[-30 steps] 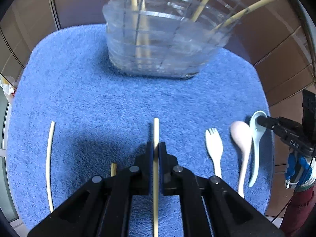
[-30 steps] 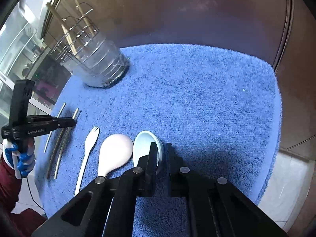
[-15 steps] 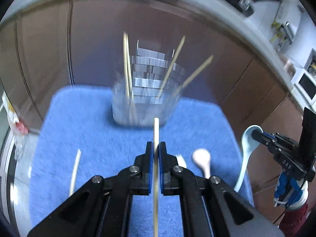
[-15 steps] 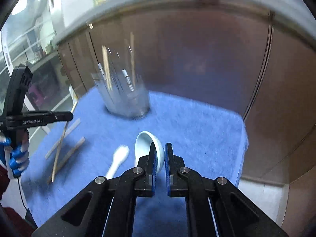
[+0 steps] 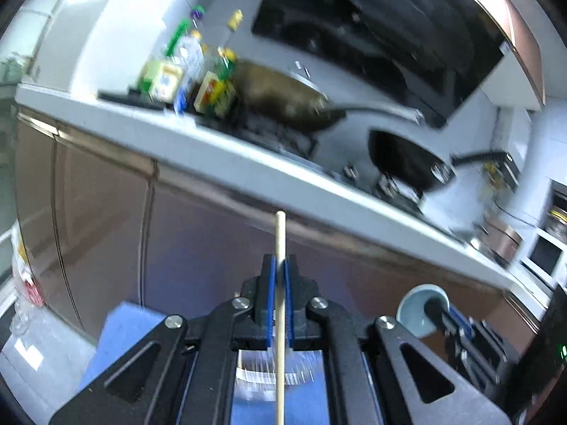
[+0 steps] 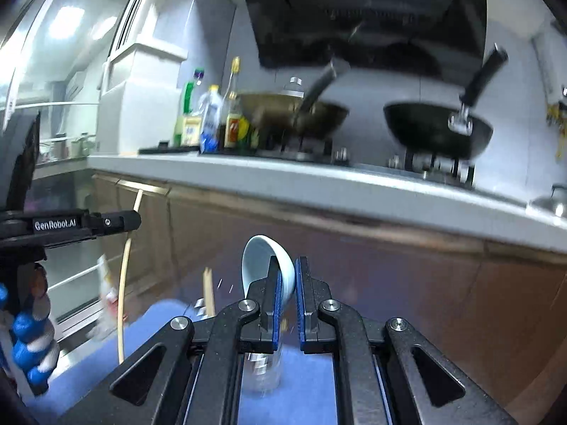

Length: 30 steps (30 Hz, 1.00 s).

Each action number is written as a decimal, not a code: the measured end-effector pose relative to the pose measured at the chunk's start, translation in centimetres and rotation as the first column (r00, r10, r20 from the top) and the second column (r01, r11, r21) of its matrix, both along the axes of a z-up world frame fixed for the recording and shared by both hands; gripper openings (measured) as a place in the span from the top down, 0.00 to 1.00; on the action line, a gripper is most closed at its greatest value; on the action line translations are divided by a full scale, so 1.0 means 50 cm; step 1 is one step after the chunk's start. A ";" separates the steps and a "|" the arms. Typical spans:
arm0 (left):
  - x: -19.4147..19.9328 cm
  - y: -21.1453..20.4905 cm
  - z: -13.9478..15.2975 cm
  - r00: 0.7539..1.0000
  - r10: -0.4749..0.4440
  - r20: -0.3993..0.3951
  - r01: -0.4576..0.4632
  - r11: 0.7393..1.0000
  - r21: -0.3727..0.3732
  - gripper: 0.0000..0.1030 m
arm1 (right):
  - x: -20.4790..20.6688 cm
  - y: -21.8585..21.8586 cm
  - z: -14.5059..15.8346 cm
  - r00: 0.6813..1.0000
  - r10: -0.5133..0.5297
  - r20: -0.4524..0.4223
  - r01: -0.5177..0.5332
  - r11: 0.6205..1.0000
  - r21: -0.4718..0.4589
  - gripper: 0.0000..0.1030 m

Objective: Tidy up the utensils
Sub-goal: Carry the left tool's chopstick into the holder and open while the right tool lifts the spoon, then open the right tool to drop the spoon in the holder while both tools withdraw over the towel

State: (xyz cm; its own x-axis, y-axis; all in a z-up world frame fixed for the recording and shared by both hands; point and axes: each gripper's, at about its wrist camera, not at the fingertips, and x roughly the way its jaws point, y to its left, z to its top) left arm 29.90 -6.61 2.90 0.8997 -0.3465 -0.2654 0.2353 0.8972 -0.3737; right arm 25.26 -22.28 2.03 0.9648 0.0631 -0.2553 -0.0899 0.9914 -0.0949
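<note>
My left gripper (image 5: 279, 276) is shut on a pale wooden chopstick (image 5: 280, 248) that stands upright between its blue pads, lifted high above the blue mat (image 5: 117, 333). My right gripper (image 6: 286, 276) is shut on a light blue soup spoon (image 6: 262, 262), bowl end up. The spoon also shows in the left wrist view (image 5: 420, 313). The left gripper and its chopstick (image 6: 124, 276) show at the left of the right wrist view. The clear utensil holder (image 6: 262, 372) is blurred, low behind the right gripper's fingers, and shows under the left one (image 5: 269, 368).
Brown cabinet doors (image 5: 177, 241) face me under a grey counter (image 6: 319, 184). Two woks (image 6: 439, 131) sit on the stove, with bottles (image 6: 212, 120) beside them. The mat's edge (image 6: 88, 372) lies low in view.
Both grippers have risen and tilted up from the mat, carrying the chopstick and the spoon. The views now face the counter; the holder has dropped to the bottom.
</note>
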 end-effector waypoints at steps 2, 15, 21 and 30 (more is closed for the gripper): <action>0.028 -0.012 -0.006 0.997 0.054 0.047 -0.054 0.999 -0.002 0.96 | 0.029 0.013 -0.003 0.999 -0.020 0.029 0.020 1.000 -0.017 0.93; 0.142 -0.066 -0.163 0.976 0.190 0.105 -0.191 0.982 -0.002 0.95 | 0.123 0.046 -0.143 0.989 -0.111 0.099 0.123 0.986 -0.116 0.93; 0.131 -0.060 -0.202 0.975 0.192 0.115 -0.194 0.981 0.007 0.94 | 0.113 0.048 -0.194 0.993 -0.104 0.060 0.111 0.986 -0.124 0.93; 0.084 -0.045 -0.182 0.984 0.153 0.094 -0.159 0.986 0.057 0.75 | 0.078 0.033 -0.181 0.995 -0.100 0.026 0.101 0.994 -0.044 0.66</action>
